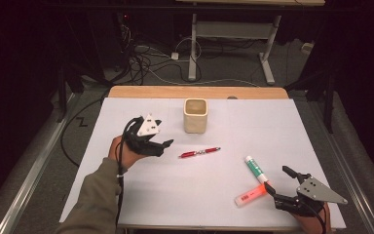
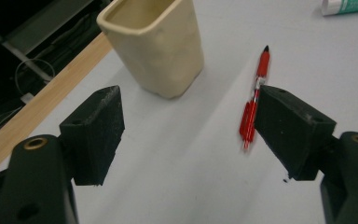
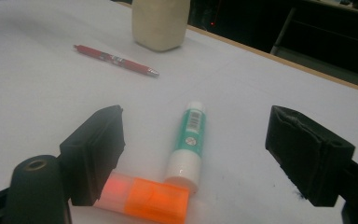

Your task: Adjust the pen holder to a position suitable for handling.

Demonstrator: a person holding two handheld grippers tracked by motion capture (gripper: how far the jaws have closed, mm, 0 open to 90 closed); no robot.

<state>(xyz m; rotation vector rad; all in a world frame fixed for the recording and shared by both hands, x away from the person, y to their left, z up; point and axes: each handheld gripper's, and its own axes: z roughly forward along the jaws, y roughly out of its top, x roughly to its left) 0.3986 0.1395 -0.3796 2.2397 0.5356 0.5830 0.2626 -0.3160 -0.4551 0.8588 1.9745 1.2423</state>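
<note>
Just ahead of the right gripper [image 3: 193, 149], jaws wide apart, lie the orange highlighter [image 3: 144, 198] and green-white tube [image 3: 189, 142]; the left gripper [image 2: 189, 135] gapes beside the red pen [image 2: 254, 105].

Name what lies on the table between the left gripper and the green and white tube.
The red pen lies between the left gripper and the green and white tube, as the high view shows.

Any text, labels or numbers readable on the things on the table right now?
None can be read.
Green and white tube: a barcode and a round mark, print too blurred.
Orange highlighter: small label, too small to read.
Red pen: patterned band on the barrel, not legible.
Cream cup: plain, no marking.
</note>
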